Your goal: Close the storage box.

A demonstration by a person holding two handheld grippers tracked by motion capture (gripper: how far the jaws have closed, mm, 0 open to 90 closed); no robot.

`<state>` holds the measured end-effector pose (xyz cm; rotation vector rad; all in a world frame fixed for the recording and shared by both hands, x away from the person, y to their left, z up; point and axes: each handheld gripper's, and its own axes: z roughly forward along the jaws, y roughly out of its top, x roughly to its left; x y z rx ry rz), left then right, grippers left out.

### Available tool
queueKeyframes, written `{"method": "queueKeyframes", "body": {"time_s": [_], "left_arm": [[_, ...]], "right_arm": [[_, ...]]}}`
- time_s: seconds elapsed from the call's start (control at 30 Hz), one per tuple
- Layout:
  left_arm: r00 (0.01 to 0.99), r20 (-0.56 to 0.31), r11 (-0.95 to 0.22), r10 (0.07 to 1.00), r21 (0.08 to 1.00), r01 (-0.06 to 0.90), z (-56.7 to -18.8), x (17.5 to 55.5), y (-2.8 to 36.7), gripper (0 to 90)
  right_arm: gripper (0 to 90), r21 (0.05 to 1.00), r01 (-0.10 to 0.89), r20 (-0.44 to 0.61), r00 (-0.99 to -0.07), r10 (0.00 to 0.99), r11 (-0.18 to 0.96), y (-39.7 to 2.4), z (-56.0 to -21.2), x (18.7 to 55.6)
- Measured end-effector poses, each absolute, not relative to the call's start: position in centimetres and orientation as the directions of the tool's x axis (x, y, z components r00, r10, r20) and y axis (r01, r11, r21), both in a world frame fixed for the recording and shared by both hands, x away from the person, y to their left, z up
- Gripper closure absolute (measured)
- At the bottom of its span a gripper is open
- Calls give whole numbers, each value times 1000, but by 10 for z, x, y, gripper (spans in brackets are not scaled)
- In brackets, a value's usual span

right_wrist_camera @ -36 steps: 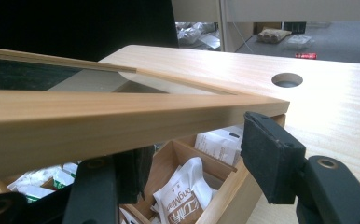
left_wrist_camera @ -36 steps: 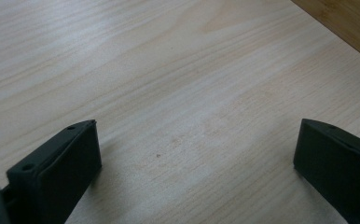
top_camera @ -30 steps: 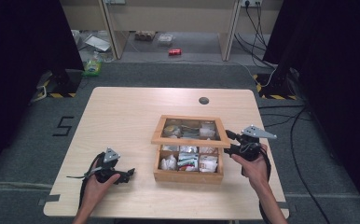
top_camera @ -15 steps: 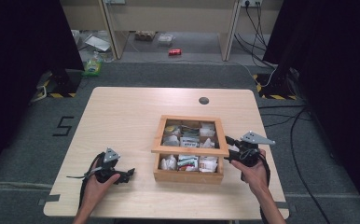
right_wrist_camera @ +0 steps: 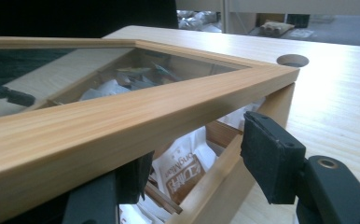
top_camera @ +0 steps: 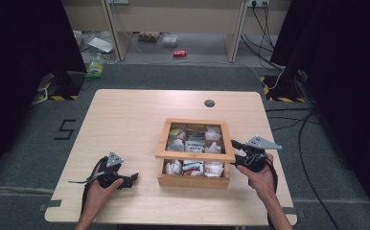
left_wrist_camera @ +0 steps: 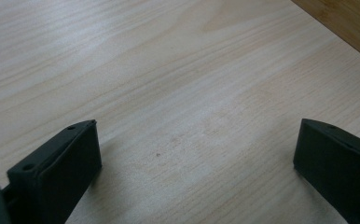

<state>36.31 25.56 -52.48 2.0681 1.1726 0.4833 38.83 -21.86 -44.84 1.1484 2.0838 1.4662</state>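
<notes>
A shallow wooden box (top_camera: 192,181) with several packets (top_camera: 192,167) in its compartments stands right of the table's middle. Its glass lid (top_camera: 195,155), in a wooden frame, is hinged at the far side and hangs slightly raised at the front. My right gripper (top_camera: 235,153) is at the lid's front right corner. In the right gripper view the lid frame (right_wrist_camera: 122,116) passes over the left jaw, the box wall (right_wrist_camera: 225,182) stands between the jaws, and the right gripper (right_wrist_camera: 201,172) is open, not pressing. My left gripper (top_camera: 132,178) lies open on bare wood, its jaws wide in the left gripper view (left_wrist_camera: 197,168).
The table (top_camera: 125,124) has a round cable hole (top_camera: 209,103) behind the box. Beyond its far edge the floor holds loose clutter and a red can (top_camera: 179,53). Cables run along the floor at the right.
The lid's front edge has come down closer to the box, and my right gripper has sunk slightly with it. The left gripper has stayed where it was.
</notes>
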Motion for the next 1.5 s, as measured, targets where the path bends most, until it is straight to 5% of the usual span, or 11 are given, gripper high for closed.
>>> {"method": "queueKeyframes", "body": {"time_s": [1.5], "left_arm": [[519, -20, -343, 855, 728, 593, -525, 363, 256, 1]], "right_arm": [[429, 885, 423, 109, -595, 796, 195, -226, -473, 369]]}}
